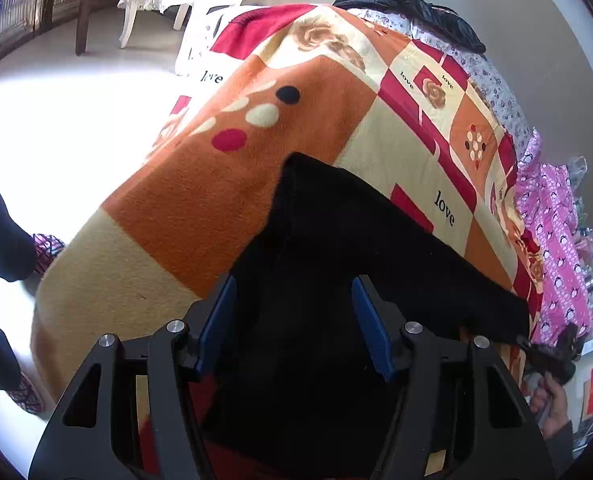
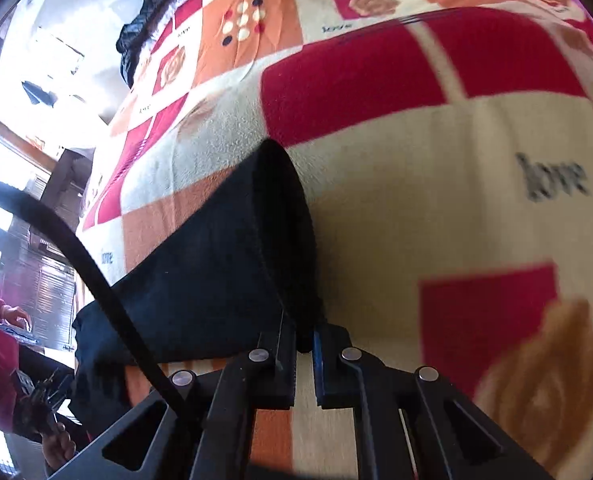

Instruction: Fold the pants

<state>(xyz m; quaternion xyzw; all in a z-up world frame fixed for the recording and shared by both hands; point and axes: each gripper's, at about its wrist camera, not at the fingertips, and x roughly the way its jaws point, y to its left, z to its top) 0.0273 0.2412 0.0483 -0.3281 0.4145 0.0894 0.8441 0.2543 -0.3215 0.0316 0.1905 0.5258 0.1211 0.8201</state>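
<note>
My left gripper [image 1: 294,322] spread over black pants [image 1: 336,260] | right gripper [image 2: 304,354] pinching pants' edge; on blanket [image 1: 200,200]

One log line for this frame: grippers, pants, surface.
left gripper: open, jaws astride black pants | right gripper: shut on pants edge | pants on patterned blanket | fold unfinished

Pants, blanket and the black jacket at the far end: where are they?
pants [image 1: 336,248], left wrist view, middle of the black cloth.
blanket [image 1: 200,184], left wrist view, an orange square.
black jacket [image 1: 412,4], left wrist view, its crumpled middle.
</note>
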